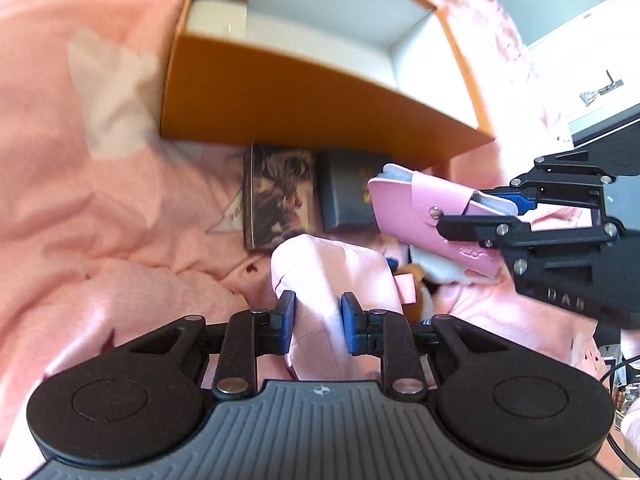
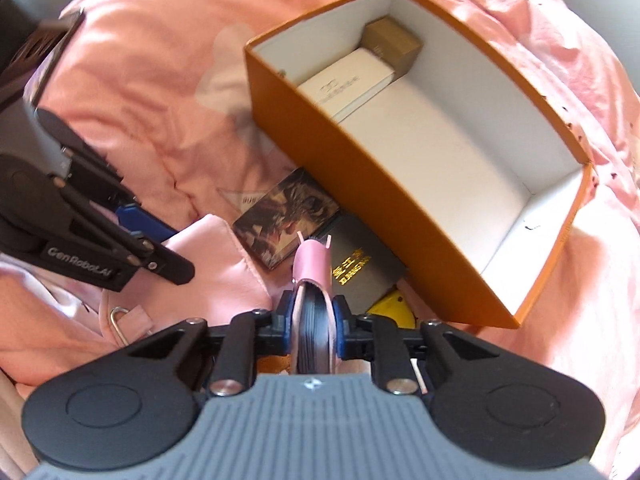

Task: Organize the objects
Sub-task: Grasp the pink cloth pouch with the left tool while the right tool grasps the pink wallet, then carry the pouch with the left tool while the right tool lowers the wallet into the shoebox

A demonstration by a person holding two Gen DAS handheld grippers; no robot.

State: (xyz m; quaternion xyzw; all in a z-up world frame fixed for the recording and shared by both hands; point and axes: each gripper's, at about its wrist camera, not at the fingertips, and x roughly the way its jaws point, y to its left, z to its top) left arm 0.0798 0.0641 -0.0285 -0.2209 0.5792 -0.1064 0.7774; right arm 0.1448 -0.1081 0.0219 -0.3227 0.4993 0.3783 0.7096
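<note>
A: What's the right gripper got?
B: Its pads clamp a pink wallet, edge-on, lifted above the dark box.
A: And the left gripper?
B: Its fingers straddle a fold of the pink bag; I can't tell if they pinch it.
A: The orange box?
B: Ahead of both, open, with a white box and a brown box inside
</note>
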